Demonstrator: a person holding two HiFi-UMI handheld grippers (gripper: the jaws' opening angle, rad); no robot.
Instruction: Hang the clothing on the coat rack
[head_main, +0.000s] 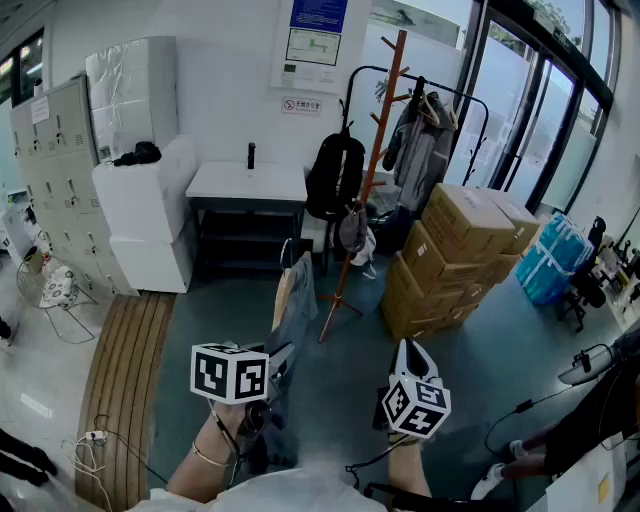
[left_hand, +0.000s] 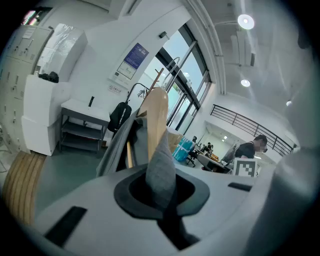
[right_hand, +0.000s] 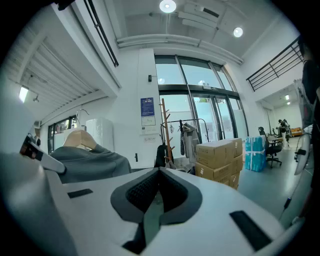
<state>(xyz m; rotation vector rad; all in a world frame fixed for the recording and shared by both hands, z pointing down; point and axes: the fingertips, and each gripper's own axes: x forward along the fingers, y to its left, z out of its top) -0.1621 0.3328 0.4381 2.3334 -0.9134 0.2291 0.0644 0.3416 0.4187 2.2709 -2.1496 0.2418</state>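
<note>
The grey-green floor (head_main: 340, 390) is seen best in the head view. A wooden coat rack (head_main: 375, 170) is stood on it near the middle. Stacked cardboard boxes (head_main: 455, 260) are set just to the right of the rack, with blue wrapped packs (head_main: 555, 258) farther right. A white bench (head_main: 225, 185) is placed against the back wall, and 1 small dark upright item (head_main: 251, 155) is stood on its top. White cabinets (head_main: 150, 230) are set to the left of the bench. A slatted wooden panel (head_main: 125, 400) is laid flat on the floor at the left.
</note>
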